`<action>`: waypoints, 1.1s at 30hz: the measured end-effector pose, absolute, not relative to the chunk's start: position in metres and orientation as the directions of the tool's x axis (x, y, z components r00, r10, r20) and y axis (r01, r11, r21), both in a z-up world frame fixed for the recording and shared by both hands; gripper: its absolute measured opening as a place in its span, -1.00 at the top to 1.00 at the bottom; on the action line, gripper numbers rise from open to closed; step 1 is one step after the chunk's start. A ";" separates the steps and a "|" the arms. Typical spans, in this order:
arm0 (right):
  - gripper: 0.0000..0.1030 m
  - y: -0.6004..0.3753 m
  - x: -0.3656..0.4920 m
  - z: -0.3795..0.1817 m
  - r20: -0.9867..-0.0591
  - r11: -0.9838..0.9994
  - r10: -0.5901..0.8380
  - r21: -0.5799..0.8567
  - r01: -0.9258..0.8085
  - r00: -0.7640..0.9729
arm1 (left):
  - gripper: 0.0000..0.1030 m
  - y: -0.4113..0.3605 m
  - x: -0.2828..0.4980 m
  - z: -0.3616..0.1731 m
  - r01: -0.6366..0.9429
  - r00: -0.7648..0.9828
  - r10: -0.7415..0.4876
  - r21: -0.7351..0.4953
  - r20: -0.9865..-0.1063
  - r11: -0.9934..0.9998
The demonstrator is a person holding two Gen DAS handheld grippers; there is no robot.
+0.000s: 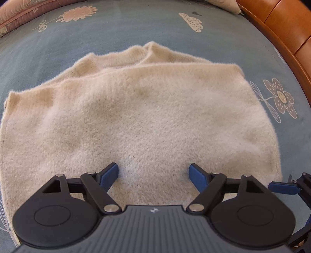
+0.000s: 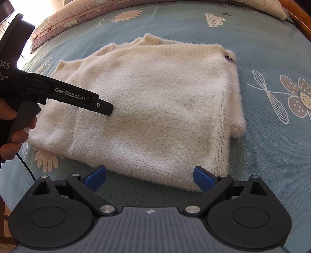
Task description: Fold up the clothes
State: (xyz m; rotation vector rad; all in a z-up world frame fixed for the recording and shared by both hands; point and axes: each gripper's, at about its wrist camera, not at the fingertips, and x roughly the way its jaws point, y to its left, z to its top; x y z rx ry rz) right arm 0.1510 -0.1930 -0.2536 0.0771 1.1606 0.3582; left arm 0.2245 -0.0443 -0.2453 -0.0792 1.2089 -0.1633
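1. Sweater (image 1: 147,116), cream and fluffy, was seen folded in layers, lying flat on the sheet (image 1: 120,29), a blue-grey one printed with flowers.
2. The left gripper (image 1: 153,173) was held above the sweater's near half, its blue fingers (image 1: 109,174) spread wide with nothing between them.
3. The right gripper (image 2: 149,178) was held at the sweater's near edge, jaws likewise spread and empty; its right finger (image 2: 204,179) was seen just over the sweater's near right corner, its left finger over bare sheet.
4. In the right wrist view, the left gripper's black body (image 2: 64,93) was seen reaching over the sweater's left part, gripped by a hand (image 2: 11,126).
5. A dark mark (image 2: 229,58) was seen at the sweater's far right corner.
6. A pink quilt (image 2: 81,17) lay beyond the sweater's far left, and a wooden frame (image 1: 281,29) edged the sheet beyond its far right.
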 end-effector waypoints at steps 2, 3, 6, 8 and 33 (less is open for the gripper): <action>-0.91 -0.193 0.153 -0.252 -0.882 0.942 0.313 0.241 -0.233 0.353 | -0.55 -0.037 0.224 -0.238 0.067 0.355 -0.160 -0.145 -0.921 0.987; -0.91 -0.192 0.153 -0.252 -0.881 0.943 0.312 0.241 -0.231 0.354 | -0.55 -0.033 0.224 -0.235 0.056 0.360 -0.150 -0.139 -0.921 0.989; -0.91 -0.192 0.156 -0.250 -0.881 0.945 0.308 0.239 -0.226 0.360 | -0.55 -0.013 0.229 -0.232 0.014 0.367 -0.105 -0.107 -0.924 0.994; -0.91 -0.191 0.157 -0.249 -0.880 0.946 0.306 0.237 -0.222 0.363 | -0.55 0.000 0.232 -0.230 -0.016 0.369 -0.073 -0.085 -0.926 0.996; -0.96 -0.133 0.236 -0.246 -0.746 0.837 0.547 0.497 -0.230 0.380 | -0.57 0.104 0.240 -0.251 -0.125 0.369 -0.146 -0.204 -0.918 0.971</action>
